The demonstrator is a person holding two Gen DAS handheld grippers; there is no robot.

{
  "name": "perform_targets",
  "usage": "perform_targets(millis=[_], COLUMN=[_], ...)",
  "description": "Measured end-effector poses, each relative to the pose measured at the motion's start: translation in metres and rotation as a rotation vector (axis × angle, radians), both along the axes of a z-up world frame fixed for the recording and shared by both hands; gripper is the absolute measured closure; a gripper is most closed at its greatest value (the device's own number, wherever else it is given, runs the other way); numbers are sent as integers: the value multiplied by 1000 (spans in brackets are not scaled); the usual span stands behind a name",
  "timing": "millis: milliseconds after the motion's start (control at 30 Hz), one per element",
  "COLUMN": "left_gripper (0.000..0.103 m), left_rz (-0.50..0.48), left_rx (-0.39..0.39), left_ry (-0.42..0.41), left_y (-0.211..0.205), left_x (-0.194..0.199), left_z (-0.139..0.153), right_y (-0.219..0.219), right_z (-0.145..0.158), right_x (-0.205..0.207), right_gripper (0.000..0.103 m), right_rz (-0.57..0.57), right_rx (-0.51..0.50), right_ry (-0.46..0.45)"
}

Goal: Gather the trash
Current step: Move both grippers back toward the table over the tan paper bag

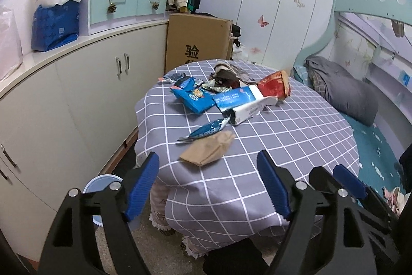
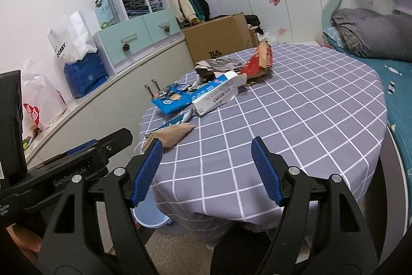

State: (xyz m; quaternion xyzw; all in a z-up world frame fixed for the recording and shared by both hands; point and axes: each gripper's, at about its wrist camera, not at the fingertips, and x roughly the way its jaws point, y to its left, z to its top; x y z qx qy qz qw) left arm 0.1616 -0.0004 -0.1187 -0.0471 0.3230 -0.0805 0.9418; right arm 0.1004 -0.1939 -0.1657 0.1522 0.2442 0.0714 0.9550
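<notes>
Trash lies on a grey checked tablecloth (image 1: 296,135): a tan paper bag (image 1: 208,148), a thin blue wrapper (image 1: 206,130), a blue snack bag (image 1: 193,94), a white-and-blue carton (image 1: 244,105), a red bag (image 1: 275,84) and crumpled dark wrappers (image 1: 226,74). My left gripper (image 1: 208,164) is open and empty, just short of the tan bag. My right gripper (image 2: 206,148) is open and empty over the cloth's near edge (image 2: 231,197); the tan bag (image 2: 172,135) lies by its left finger. A blue bin (image 1: 103,184) stands on the floor at the table's left.
White cabinets (image 1: 77,84) run along the left with a cardboard box (image 1: 198,38) behind the table. A bed with a grey bundle (image 1: 342,86) lies at the right. The right gripper's body (image 1: 342,179) shows beside the left one.
</notes>
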Motion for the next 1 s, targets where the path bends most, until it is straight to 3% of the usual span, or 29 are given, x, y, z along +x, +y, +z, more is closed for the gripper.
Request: perform_targets(millis=[1000], left_gripper=[23], left_rz=[-47], left_rx=[47], left_ry=[36], left_y=[-17], left_x=[6], left_z=[-25], right_y=[-23], right_z=[-19], right_x=[3], right_gripper=[31], right_rz=[-57], right_rx=[32], right_ry=[49])
